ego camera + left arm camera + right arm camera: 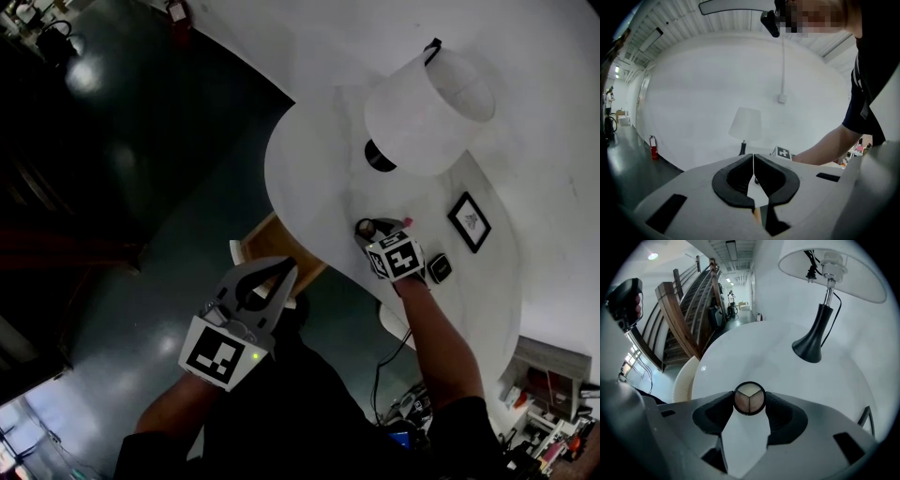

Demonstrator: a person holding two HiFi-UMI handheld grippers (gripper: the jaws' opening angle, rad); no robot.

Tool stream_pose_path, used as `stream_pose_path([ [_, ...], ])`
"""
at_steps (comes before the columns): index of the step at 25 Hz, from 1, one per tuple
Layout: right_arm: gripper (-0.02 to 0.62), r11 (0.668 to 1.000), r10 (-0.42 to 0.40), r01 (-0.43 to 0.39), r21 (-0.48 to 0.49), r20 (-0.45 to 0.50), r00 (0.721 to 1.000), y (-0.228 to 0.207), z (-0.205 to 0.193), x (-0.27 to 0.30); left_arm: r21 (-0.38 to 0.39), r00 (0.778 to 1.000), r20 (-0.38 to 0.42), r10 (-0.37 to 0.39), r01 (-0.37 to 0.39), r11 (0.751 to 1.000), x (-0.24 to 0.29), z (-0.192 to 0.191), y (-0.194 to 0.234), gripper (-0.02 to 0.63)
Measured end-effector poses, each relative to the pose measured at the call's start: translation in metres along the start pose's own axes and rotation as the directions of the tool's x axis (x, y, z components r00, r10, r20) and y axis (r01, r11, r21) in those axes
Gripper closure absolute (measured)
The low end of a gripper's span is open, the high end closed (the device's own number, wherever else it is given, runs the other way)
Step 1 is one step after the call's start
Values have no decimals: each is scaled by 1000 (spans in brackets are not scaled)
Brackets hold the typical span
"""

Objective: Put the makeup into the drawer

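- The right gripper's (pixel 749 404) jaws stand fairly wide. Their tips meet the rim of the round makeup compact (pixel 749 398) on either side, so we read it as gripped.
- The compact lies face up, near the counter's (pixel 764 352) near edge. Whether it has left the surface, we cannot tell. Being round, it has no long axis to mind.
- The left gripper (pixel 753 176) has its jaws together with nothing between them. It hangs off the counter, over the dark floor.
- What we take for the drawer (pixel 270 242) is a tan wooden piece under the counter's edge. It sits between the two grippers, toward the left one.
- The right hand has the compact, so we judge the carry goes back across the edge and down.
- The lamp (pixel 820 310) and the picture frame (pixel 469 221) stand well apart, leaving that way open.
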State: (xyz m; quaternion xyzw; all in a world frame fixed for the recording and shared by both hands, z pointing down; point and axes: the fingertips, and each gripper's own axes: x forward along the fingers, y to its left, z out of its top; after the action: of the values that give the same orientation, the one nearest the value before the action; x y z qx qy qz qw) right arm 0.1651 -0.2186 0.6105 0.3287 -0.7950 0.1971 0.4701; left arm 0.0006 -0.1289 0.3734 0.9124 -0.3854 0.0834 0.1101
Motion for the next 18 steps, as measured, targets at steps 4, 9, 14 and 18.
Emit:
stream_pose_path([
  [4,379,1000,4,-4,11,30,1000,6,1,-17,-1,1000,6,19,-19,1000,-9,4,-5,594],
  [9,379,1000,11,-13,21,69,998,27,12,-44,17,999,29,22,-22,1000,-27,18,-5,594],
  [14,379,999,9,-13,37,111,994,60,31,-64,38,999,48,-1,-1,999,-50,29,6,594],
  [18,379,999,30,-35,36,147,989,95,51,-74,81,999,44,-17,14,997,-65,30,19,594],
])
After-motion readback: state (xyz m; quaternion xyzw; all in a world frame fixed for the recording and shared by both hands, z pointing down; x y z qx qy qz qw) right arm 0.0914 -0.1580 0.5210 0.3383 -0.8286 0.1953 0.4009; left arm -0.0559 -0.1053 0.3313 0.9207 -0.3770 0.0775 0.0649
